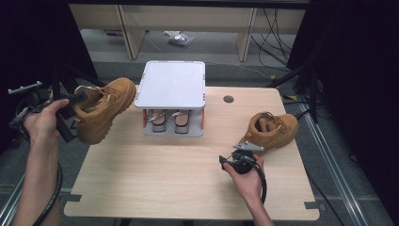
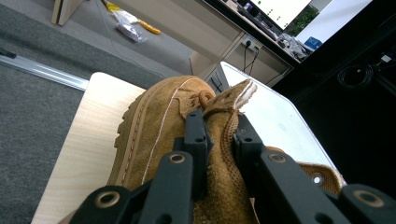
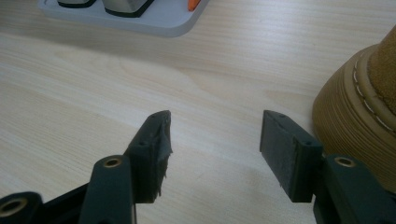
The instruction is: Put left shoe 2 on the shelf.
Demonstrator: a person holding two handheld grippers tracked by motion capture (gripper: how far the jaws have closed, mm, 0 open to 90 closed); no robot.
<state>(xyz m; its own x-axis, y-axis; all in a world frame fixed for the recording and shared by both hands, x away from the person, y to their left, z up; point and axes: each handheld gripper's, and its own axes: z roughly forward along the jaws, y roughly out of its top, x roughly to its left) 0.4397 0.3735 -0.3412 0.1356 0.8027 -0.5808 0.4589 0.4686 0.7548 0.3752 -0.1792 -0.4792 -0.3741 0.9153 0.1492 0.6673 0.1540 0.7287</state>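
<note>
A tan suede boot [image 1: 104, 109] hangs in the air over the table's left edge, toe pointing toward the rack. My left gripper [image 1: 77, 99] is shut on the boot's heel collar [image 2: 223, 140], the two jaws pinching the suede from both sides. A second tan boot [image 1: 272, 130] stands on the table at the right. My right gripper [image 1: 241, 151] rests low on the table just in front of that boot, open with nothing between its fingers [image 3: 154, 149]; the second boot's sole [image 3: 348, 116] is close on its right.
A grey two-tier shoe rack [image 1: 171, 82] stands at the back middle of the wooden table [image 1: 164, 174], with a pair of shoes [image 1: 169, 120] on its lower shelf and a bare white top. A round cable hole [image 1: 228, 99] lies behind the right boot.
</note>
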